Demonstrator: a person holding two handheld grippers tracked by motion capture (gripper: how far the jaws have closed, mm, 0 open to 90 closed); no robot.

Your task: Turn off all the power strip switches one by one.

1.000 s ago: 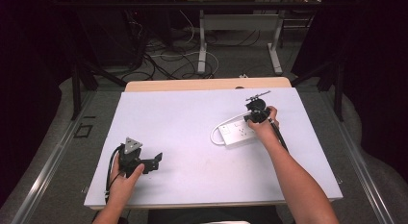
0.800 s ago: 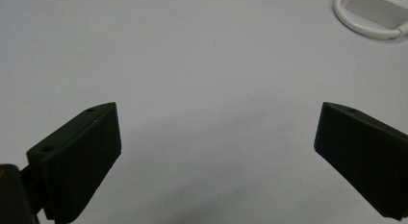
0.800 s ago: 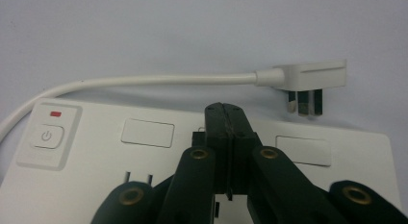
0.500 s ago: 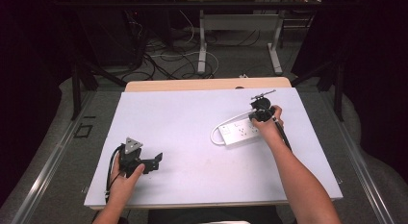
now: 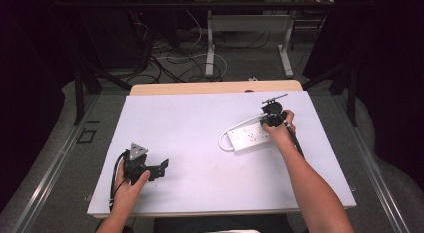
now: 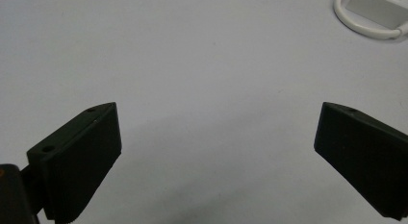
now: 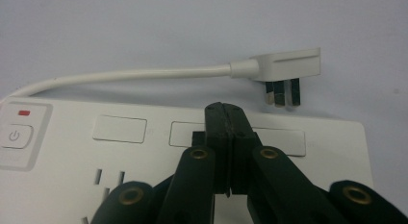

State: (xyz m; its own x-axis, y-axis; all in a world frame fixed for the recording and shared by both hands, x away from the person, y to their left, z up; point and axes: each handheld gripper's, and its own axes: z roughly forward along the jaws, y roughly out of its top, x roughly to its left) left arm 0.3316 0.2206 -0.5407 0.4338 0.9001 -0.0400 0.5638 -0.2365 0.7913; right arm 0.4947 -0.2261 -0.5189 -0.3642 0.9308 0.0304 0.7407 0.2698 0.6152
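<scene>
Nearest the person, the left gripper (image 5: pixel 159 169) is rested on the white table (image 5: pixel 200 138) with its jaws spread wide and nothing between them; it is placed just as it was a second ago. Farther out, the right gripper (image 5: pixel 270 119) is held over the near right end of the power strip (image 5: pixel 250 137), its jaws pressed fully together with nothing clamped in them. Over the last second it has barely shifted, only a slight nudge toward the strip's far right end being noticeable. This is judged as a settling of the closed tip over the strip's top face, perhaps in readiness to press on it, rather than a grasp.

The power strip is laid flat on the right half of the table. It is white, with a power button (image 7: pixel 16 135) and a small red mark at one end. Its cord (image 7: pixel 134 75) is looped round behind it, ending in a flat plug (image 7: pixel 284 70) lying beside the far edge, unplugged.
</scene>
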